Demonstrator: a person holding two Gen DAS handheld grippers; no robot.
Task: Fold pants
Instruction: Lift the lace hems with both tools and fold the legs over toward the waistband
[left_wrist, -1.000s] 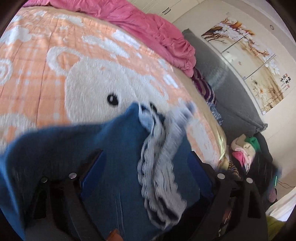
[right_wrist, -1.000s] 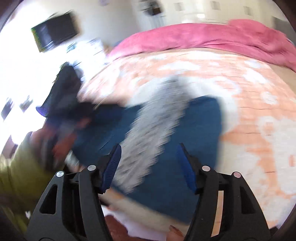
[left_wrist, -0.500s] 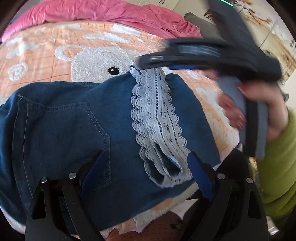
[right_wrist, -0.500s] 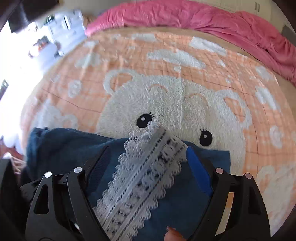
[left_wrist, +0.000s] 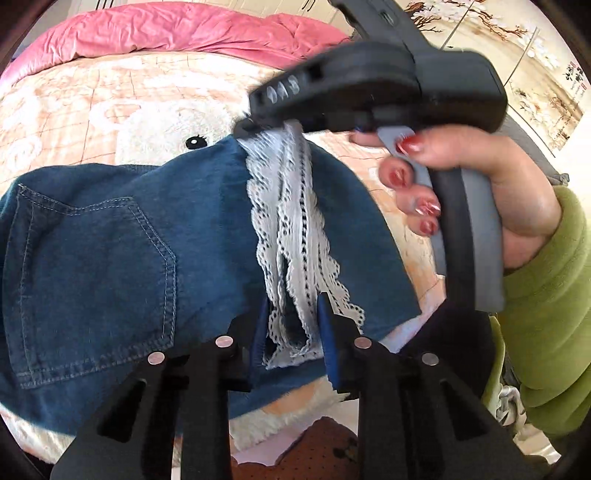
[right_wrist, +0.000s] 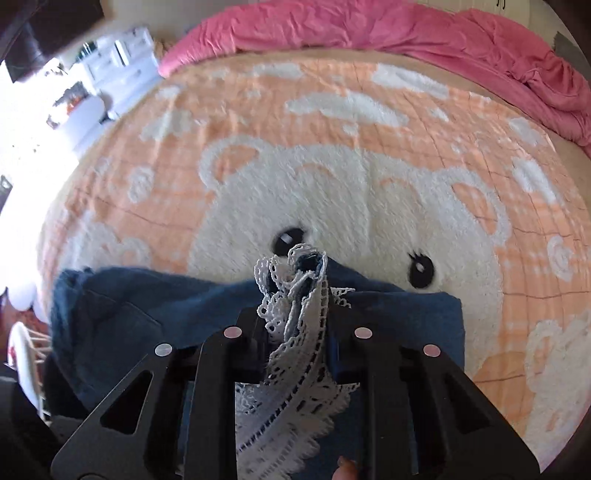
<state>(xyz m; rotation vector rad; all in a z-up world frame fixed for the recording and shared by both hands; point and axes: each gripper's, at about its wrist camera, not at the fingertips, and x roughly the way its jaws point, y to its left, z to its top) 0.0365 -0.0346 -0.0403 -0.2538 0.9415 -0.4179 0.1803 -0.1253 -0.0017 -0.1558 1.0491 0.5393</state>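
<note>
Blue denim pants (left_wrist: 110, 258) with a white lace hem (left_wrist: 295, 236) lie folded on the bear-print blanket; they also show in the right wrist view (right_wrist: 129, 317). My left gripper (left_wrist: 291, 328) is shut on the near end of the lace hem. My right gripper (right_wrist: 295, 325) is shut on the far end of the lace hem (right_wrist: 299, 295), which bunches up between its fingers. In the left wrist view the right gripper's black body (left_wrist: 373, 85) sits over the far end of the hem, held by a hand with red nails.
The orange and white bear blanket (right_wrist: 332, 192) covers the bed. A pink duvet (right_wrist: 369, 29) is bunched along the far edge. White furniture (right_wrist: 110, 66) stands off the bed at the far left. A floral wardrobe panel (left_wrist: 517, 55) is at the right.
Both grippers have closed on the lace hem, one at each end. The right gripper moved down over the far end of the hem, and the lace now bunches between both pairs of fingers.
</note>
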